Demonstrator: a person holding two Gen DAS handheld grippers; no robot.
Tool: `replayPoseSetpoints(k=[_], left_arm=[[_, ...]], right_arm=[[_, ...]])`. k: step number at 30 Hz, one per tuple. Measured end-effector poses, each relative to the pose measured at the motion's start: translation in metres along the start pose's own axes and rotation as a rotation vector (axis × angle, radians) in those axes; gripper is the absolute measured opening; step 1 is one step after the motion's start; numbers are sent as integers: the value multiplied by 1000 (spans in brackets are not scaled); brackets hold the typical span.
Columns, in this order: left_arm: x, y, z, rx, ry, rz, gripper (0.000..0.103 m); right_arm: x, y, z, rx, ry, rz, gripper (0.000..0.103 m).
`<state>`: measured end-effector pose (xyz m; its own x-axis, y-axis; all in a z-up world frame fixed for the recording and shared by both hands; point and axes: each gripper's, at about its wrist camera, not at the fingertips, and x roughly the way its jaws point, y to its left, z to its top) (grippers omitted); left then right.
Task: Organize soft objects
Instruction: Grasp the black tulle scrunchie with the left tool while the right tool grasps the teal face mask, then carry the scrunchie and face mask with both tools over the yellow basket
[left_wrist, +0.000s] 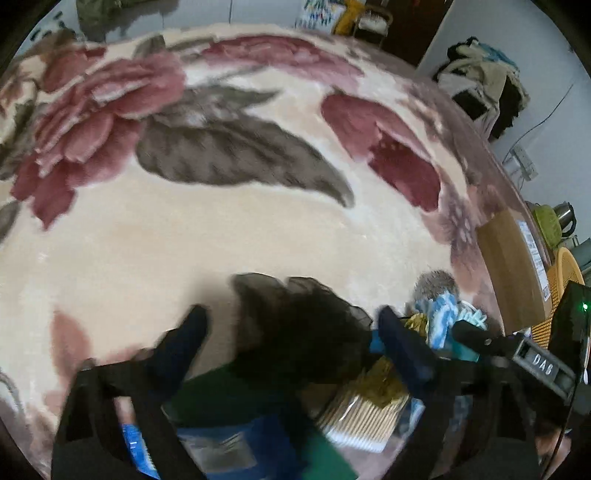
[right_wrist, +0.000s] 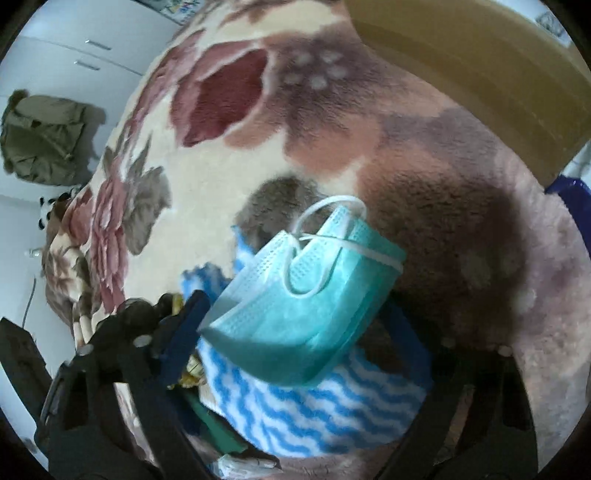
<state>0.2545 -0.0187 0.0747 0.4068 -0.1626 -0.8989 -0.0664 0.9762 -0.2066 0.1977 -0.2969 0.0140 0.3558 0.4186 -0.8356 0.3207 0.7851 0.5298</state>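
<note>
We see a bed covered by a plush cream blanket (left_wrist: 207, 236) printed with large red flowers and grey leaves.

In the left wrist view, the left claw (left_wrist: 291, 328) points steeply down over the near edge of the blanket. A piece of black gauzy fabric (left_wrist: 295, 325) lies bunched between its two dark fingers (left_wrist: 192, 332), reaching beyond their tips toward the far side. The picture is blurred here, and we see a gap of blanket between the left finger and the fabric, so the claw stands open around it rather than pinching it. Under the fabric lie a dark green cloth (left_wrist: 229, 402), a pack of cotton swabs (left_wrist: 365, 417) and some blue packaging (left_wrist: 229, 439). To the right, the tip of the other claw shows near a blue and white striped cloth (left_wrist: 441, 317).

In the right wrist view, the right claw (right_wrist: 295, 314) also tilts down. A stack of blue-green face masks (right_wrist: 306, 302) lies between its fingers, on top of the same striped cloth (right_wrist: 314, 410), with white ear loops curling on the far side. The left finger (right_wrist: 188, 317) sits just beside the stack's left edge; the right finger is mostly hidden behind the masks. We cannot tell whether the pads press on the stack. A cardboard box (right_wrist: 480, 74) stands at the far right.
</note>
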Motion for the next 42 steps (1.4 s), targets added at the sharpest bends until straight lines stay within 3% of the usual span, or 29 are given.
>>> replayPoseSetpoints(k=[1, 2, 3, 4, 7, 14, 20, 31, 42], left_arm=[[5, -2, -1, -7, 11, -5, 63], [9, -3, -3, -22, 27, -9, 33], [10, -3, -5, -37, 40, -14, 30], [7, -1, -8, -63, 27, -31, 30], [-6, 3, -14, -74, -27, -30, 23], [-66, 5, -29, -48, -140, -34, 23], [-116, -4, -53, 0, -210, -8, 23], [-133, -30, -116, 77, -120, -6, 23], [-129, -72, -148, 128, -59, 26, 23]], right_arm=[[0, 0, 1, 1, -7, -9, 68], [-4, -2, 1, 1, -21, -13, 60], [-9, -3, -1, 0, -32, -1, 43], [-12, -3, -1, -6, -41, 17, 33], [-30, -3, -6, -41, -80, 33, 29], [-74, 14, -30, -168, -173, 20, 29], [-89, 37, -63, -295, -167, -5, 29], [-100, 33, -114, -361, -139, -44, 29], [-121, 13, -128, -405, -148, -127, 29]])
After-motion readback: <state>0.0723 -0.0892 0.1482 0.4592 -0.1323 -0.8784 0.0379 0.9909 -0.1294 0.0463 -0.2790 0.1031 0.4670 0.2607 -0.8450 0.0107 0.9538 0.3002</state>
